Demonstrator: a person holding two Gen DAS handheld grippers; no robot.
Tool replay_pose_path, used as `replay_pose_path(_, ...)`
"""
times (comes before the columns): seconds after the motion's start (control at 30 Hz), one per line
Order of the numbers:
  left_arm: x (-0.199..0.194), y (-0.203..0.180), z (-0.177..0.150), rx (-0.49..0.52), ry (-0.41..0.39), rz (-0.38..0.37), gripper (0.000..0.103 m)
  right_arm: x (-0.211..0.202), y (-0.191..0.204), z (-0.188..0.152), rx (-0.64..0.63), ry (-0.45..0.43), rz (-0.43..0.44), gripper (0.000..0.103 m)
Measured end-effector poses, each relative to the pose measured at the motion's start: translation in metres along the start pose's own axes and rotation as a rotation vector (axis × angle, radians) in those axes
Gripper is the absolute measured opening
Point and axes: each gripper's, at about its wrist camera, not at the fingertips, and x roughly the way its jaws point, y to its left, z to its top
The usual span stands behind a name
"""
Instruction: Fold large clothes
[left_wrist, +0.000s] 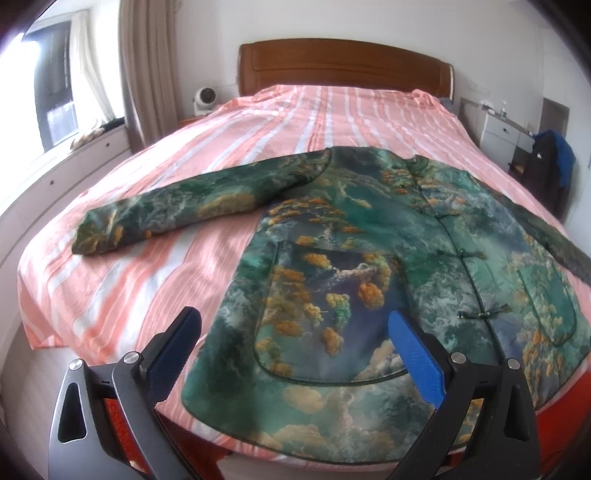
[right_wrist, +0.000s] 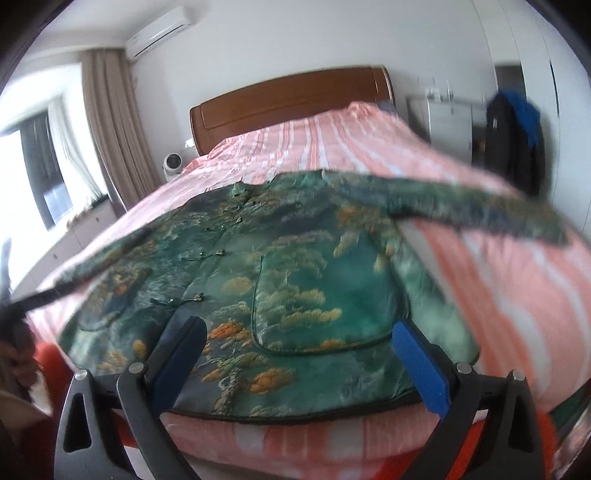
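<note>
A large green jacket (left_wrist: 369, 258) with orange and blue landscape print lies face up on the bed, buttons fastened, collar toward the headboard. Its left sleeve (left_wrist: 166, 218) stretches out to the left. In the right wrist view the jacket (right_wrist: 277, 280) shows its other sleeve (right_wrist: 461, 210) stretched to the right. My left gripper (left_wrist: 295, 336) is open and empty, just above the jacket's lower left hem. My right gripper (right_wrist: 299, 347) is open and empty, over the lower right hem.
The bed carries a pink and white striped sheet (left_wrist: 295, 118) and a wooden headboard (left_wrist: 343, 66). A small white fan (left_wrist: 204, 99) stands at the left. White drawers (left_wrist: 498, 129) and a dark bag (left_wrist: 550, 173) stand at the right. A window and curtain (left_wrist: 144, 66) are at the left.
</note>
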Motion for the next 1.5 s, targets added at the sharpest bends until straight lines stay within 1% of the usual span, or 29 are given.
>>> replay_pose_path(0.1,0.003,0.003,-0.003,-0.013,0.013,0.006,0.101,-0.002,0.007,0.0,-0.051,-0.01,-0.022,0.1)
replay_pose_path(0.23,0.008,0.002,-0.007,-0.006,0.031,0.018,0.101,-0.003,0.011,-0.002,-0.084,-0.013,-0.021,0.1)
replay_pose_path(0.37,0.007,-0.001,-0.008,0.002,0.025,0.019,0.101,-0.009,0.015,-0.001,-0.112,-0.06,-0.028,0.1)
replay_pose_path(0.43,0.006,-0.002,-0.008,0.007,0.021,0.021,0.101,-0.011,0.017,-0.001,-0.125,-0.069,-0.027,0.1)
replay_pose_path(0.73,0.008,-0.004,-0.009,0.013,0.027,0.022,0.101,-0.008,0.022,-0.002,-0.145,-0.076,-0.023,0.1)
replay_pose_path(1.07,0.011,-0.004,-0.01,0.01,0.038,0.029,0.101,-0.007,0.022,-0.003,-0.148,-0.063,-0.023,0.1)
replay_pose_path(1.27,0.012,-0.003,-0.011,0.014,0.03,0.029,0.101,-0.006,0.02,-0.003,-0.138,-0.064,-0.025,0.1)
replay_pose_path(1.5,0.015,0.012,-0.01,-0.032,0.045,0.025,0.101,-0.003,0.02,-0.003,-0.14,-0.058,-0.029,0.1)
